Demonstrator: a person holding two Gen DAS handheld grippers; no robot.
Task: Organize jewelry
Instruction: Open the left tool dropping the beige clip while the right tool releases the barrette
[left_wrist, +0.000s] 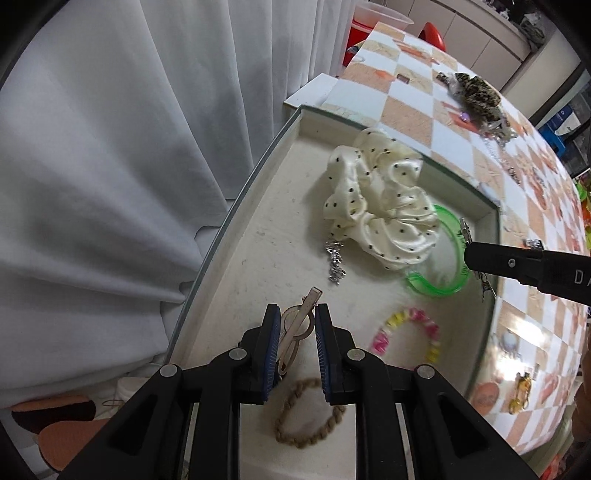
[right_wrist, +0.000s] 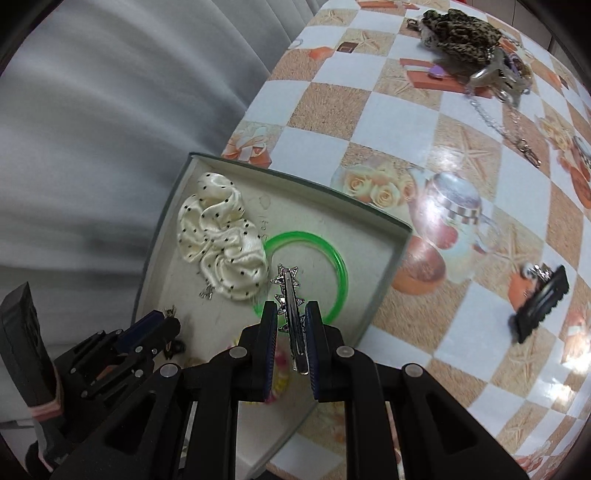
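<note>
My left gripper (left_wrist: 296, 314) is shut on a bronze hair clip (left_wrist: 301, 321), low over the near part of a cream-lined box (left_wrist: 325, 123). In the box lie a cream dotted scrunchie (left_wrist: 380, 206), a green bangle (left_wrist: 443, 284), a small silver charm (left_wrist: 334, 262), a pink and yellow bead bracelet (left_wrist: 406, 334) and a brown twisted hair tie (left_wrist: 310, 417). My right gripper (right_wrist: 291, 306) is shut on a silver star-studded clip (right_wrist: 288, 284), above the green bangle (right_wrist: 332, 258) and beside the scrunchie (right_wrist: 218, 243). The left gripper (right_wrist: 162, 321) shows at lower left in the right wrist view.
The box (right_wrist: 303, 190) sits at the edge of a checkered table (right_wrist: 388, 110), next to a grey curtain (left_wrist: 110, 147). On the table lie a leopard-print scrunchie (right_wrist: 461, 33), silver chains (right_wrist: 495, 118) and a black clip (right_wrist: 539, 302). A small yellow trinket (left_wrist: 521, 391) lies near the box.
</note>
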